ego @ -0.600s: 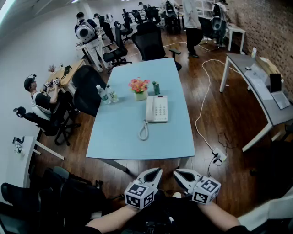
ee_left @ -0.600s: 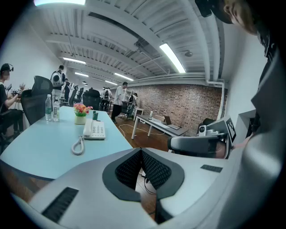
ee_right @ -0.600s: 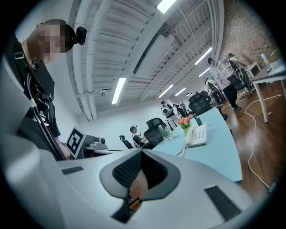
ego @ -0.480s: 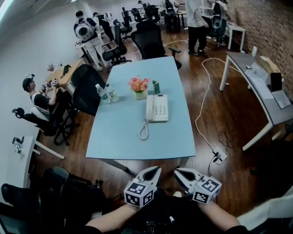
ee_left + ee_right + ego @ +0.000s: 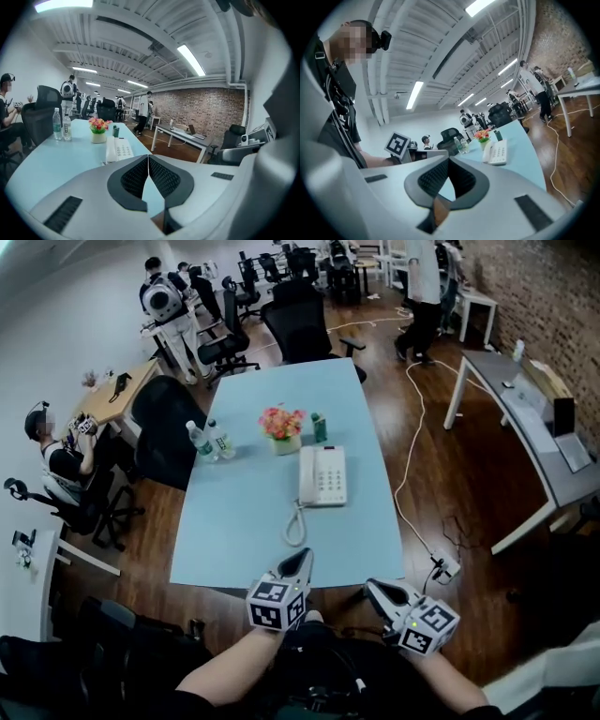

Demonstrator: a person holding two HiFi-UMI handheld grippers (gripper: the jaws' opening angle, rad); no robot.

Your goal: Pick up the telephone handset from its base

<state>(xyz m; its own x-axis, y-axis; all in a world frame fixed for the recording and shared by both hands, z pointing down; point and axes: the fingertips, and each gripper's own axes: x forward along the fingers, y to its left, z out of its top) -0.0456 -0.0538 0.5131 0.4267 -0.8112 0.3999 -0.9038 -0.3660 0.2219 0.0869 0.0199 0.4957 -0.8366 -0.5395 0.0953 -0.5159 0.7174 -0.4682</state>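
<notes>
Left claw (image 5: pixel 302 559) has crept up to the bench (image 5: pixel 234 521) edge, ahead of the right claw (image 5: pixel 372 587); both are pinched together, empty. Handset (image 5: pixel 307 476) sits on its base (image 5: pixel 328 474), well ahead. Probably wants opening wide first, then coming down across the handset's middle.

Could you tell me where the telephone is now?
In the head view the telephone sits on the blue table, right of centre, near the flower pot.

No legible text, brand or number is presented. On the telephone (image 5: pixel 322 475) keypad only rows of keys are resolved — no digits can be read. The labels on the bottles (image 5: pixel 204 440) are too small to be read.
</notes>
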